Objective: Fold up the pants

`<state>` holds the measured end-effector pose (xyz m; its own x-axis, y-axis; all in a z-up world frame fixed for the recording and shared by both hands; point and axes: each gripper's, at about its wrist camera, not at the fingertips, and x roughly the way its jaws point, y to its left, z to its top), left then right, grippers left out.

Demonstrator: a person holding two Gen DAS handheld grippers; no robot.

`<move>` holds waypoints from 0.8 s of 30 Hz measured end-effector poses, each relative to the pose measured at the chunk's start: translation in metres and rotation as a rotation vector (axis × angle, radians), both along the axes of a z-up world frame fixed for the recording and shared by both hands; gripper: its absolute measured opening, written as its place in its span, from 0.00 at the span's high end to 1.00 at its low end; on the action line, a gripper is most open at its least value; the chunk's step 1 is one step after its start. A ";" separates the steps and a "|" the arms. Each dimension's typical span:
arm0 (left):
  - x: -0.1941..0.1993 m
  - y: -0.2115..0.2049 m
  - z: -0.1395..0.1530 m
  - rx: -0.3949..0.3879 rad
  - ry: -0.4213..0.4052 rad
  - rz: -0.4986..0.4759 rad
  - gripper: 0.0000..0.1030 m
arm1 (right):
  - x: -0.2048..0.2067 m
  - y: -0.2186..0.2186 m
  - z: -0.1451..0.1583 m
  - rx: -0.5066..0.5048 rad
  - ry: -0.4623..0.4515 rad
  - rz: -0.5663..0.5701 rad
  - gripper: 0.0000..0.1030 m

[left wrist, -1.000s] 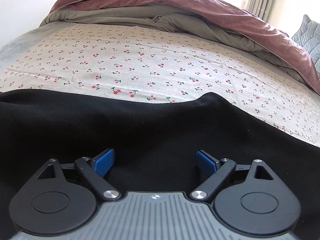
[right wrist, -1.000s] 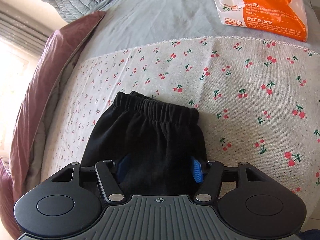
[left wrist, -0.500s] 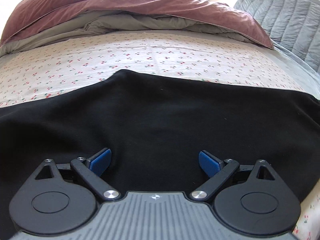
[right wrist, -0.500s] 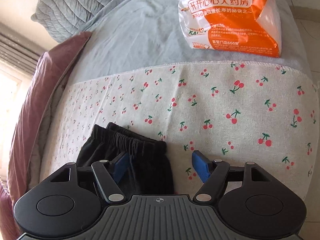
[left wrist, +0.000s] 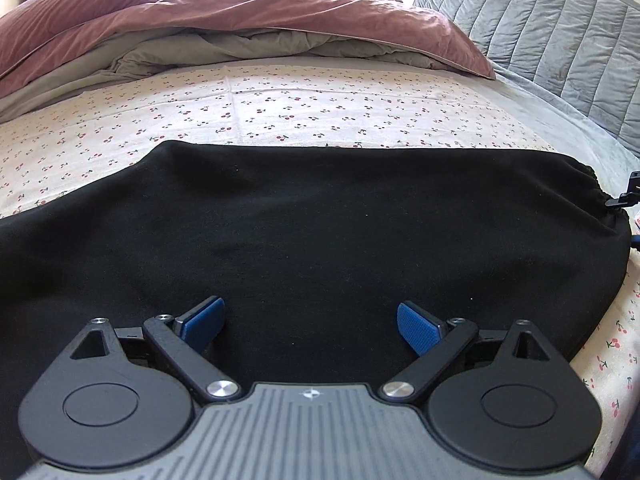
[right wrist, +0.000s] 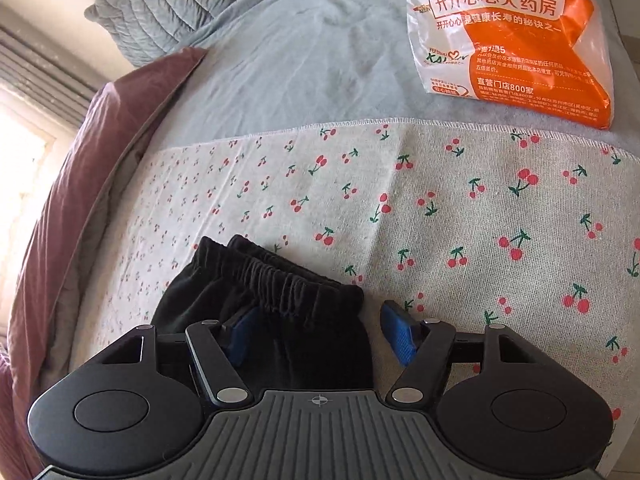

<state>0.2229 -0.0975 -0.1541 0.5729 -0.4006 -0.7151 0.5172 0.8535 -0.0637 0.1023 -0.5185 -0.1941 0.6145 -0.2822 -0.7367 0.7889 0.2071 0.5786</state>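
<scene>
Nearest us, the left gripper [left wrist: 310,322] hangs over the black pants [left wrist: 320,232], jaws spread wide and empty. The right gripper [right wrist: 316,332] straddles the elastic waistband [right wrist: 280,276]; its jaws have just been closing, the corner lying between the blue pads, not yet pinched. The pants lie flat across the cherry-print sheet [left wrist: 304,100]. We should seat both pads squarely on doubled fabric before lifting, so no layer slips, and keep the fold short of the orange pharmacy bag [right wrist: 508,40] and the mauve duvet [left wrist: 248,12] beyond.
</scene>
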 end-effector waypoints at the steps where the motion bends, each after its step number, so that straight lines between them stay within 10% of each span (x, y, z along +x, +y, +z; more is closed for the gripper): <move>1: 0.000 -0.002 -0.001 0.009 -0.006 -0.008 0.17 | 0.001 -0.001 -0.001 0.014 -0.013 0.021 0.60; 7: 0.004 0.001 0.001 -0.014 0.016 0.002 0.17 | -0.002 0.010 0.014 -0.054 -0.022 0.048 0.76; 12: 0.019 0.017 0.006 -0.118 0.092 0.086 0.17 | 0.015 0.074 0.070 -0.478 -0.004 0.197 0.78; 18: 0.038 0.050 0.008 -0.298 0.193 0.230 0.17 | 0.045 0.242 0.101 -1.085 -0.005 0.614 0.78; 24: 0.047 0.069 0.008 -0.409 0.253 0.307 0.17 | 0.056 0.409 0.041 -1.292 0.117 1.172 0.76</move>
<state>0.2697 -0.0289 -0.1459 0.5374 -0.5160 -0.6670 0.1750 0.8420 -0.5103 0.1584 -0.1099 -0.1530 0.8697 -0.1567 -0.4681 -0.0805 0.8906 -0.4476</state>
